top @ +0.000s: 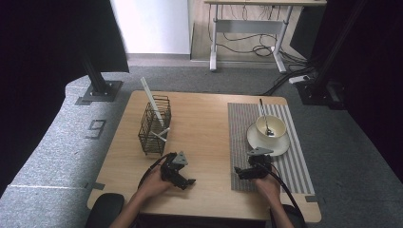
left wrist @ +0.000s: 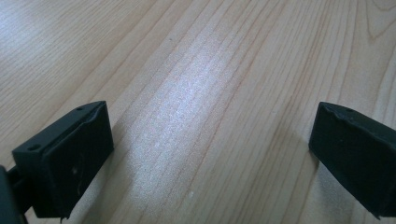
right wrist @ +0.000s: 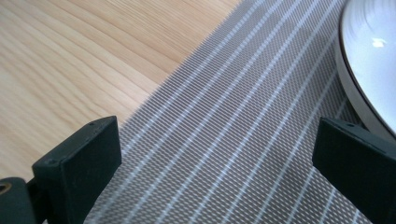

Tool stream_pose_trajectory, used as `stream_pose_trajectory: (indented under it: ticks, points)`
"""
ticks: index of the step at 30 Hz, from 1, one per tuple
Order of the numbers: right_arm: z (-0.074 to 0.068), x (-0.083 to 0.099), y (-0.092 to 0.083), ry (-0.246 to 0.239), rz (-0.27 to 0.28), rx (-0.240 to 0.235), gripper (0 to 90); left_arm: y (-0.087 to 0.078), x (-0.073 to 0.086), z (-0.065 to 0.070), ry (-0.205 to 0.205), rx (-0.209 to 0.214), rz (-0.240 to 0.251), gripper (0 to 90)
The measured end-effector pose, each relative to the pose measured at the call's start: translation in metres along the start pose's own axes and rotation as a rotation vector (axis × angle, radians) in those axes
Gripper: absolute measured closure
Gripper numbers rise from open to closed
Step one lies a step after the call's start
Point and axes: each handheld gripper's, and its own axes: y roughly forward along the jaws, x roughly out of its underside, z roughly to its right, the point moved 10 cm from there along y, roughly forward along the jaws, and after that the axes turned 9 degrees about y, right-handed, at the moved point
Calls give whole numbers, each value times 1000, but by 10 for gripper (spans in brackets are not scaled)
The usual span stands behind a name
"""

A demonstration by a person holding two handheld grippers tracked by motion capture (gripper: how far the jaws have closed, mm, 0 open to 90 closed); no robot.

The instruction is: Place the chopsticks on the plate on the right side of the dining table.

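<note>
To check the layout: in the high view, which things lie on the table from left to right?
Wire basket with a white stick → left gripper → right gripper → striped placemat carrying a plate, with a bowl and spoon.

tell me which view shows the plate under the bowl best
The high view: the whole plate shows on the striped placemat, bowl and spoon on it. The right gripper view catches only a cropped curve of its rim. The left gripper view looks at bare wood.

Recording lab: black curtains point(top: 43, 57), bolted rig posts point(top: 97, 78), grey carpet point(top: 57, 142), cabled office table point(top: 252, 28) behind the desk point(top: 204, 123)
</note>
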Motion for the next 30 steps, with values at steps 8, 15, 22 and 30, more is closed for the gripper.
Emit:
stream_pose_trajectory:
  ticks: [8, 15, 22, 30]
  points:
    - [-20, -16, -10, -53, 3, -37, 0, 0, 0, 0, 2, 0, 0, 0]
    - [-41, -37, -20, -84, 23, -98, 0, 0, 0, 0, -3, -1, 4, 0]
    - [-58, -51, -23, -87, 37, -165, 0, 0, 0, 0, -3, -1, 3, 0]
    - [-73, -70, -27, -107, 61, -189, 0, 0, 0, 0, -3, -1, 3, 0]
